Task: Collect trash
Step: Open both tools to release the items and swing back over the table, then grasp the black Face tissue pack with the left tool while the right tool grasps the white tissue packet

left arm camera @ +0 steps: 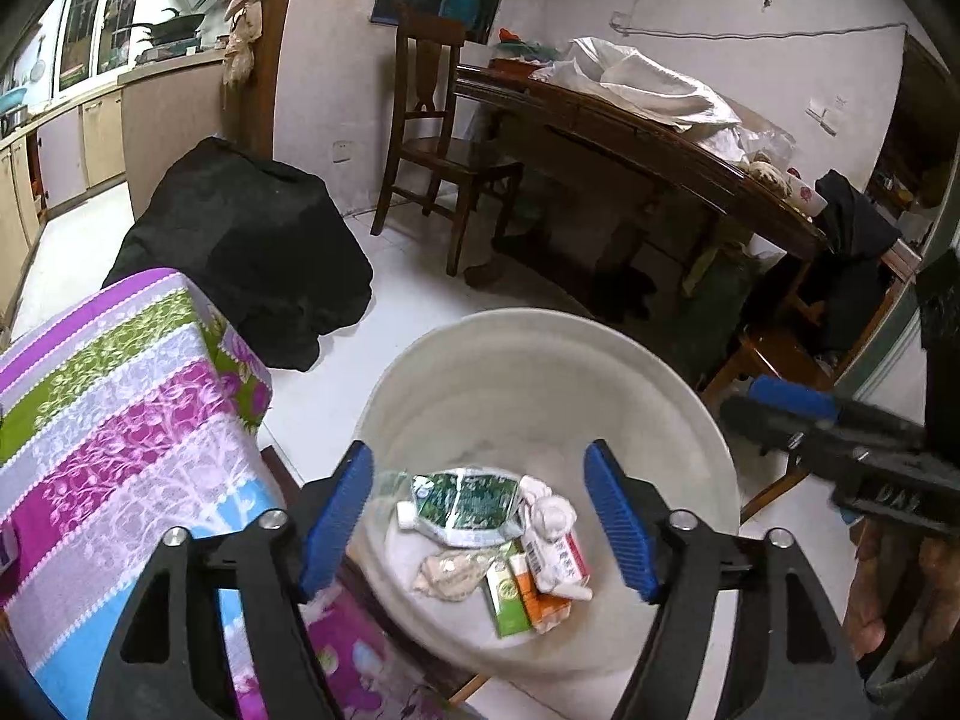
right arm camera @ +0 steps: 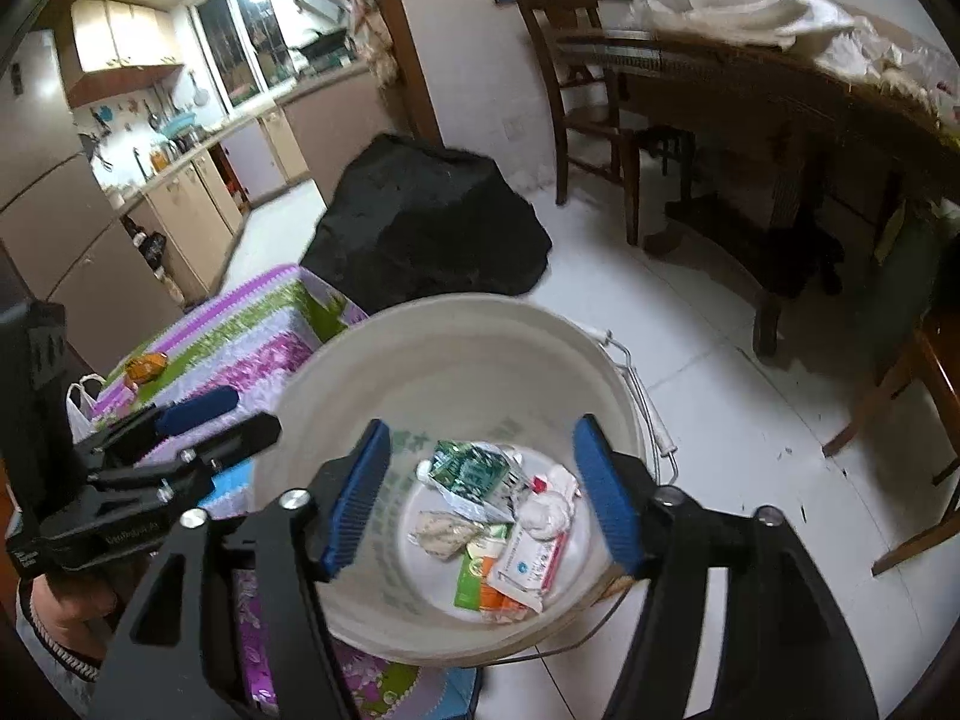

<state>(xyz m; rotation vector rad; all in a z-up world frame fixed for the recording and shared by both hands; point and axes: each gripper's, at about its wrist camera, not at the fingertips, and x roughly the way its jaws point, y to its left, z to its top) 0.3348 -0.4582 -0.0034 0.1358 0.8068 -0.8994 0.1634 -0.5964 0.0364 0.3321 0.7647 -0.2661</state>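
A white bucket [left arm camera: 540,360] stands on the floor beside a table with a flowered cloth [left arm camera: 120,396]. Inside lie trash items: a green-printed pouch [left arm camera: 468,504], crumpled tissue [left arm camera: 549,510], a beige wad [left arm camera: 450,576], and small green, orange and white boxes [left arm camera: 528,588]. My left gripper [left arm camera: 480,522] is open and empty above the bucket. My right gripper [right arm camera: 480,492] is open and empty over the same bucket [right arm camera: 456,348]; it also shows at the right of the left wrist view [left arm camera: 840,438]. An orange wrapper [right arm camera: 146,367] lies on the cloth.
A black covered lump [left arm camera: 252,252] sits on the white floor behind the cloth table. A dark wooden dining table [left arm camera: 630,138] with white cloth piles and a wooden chair [left arm camera: 444,144] stand at the back. A kitchen opens at the left.
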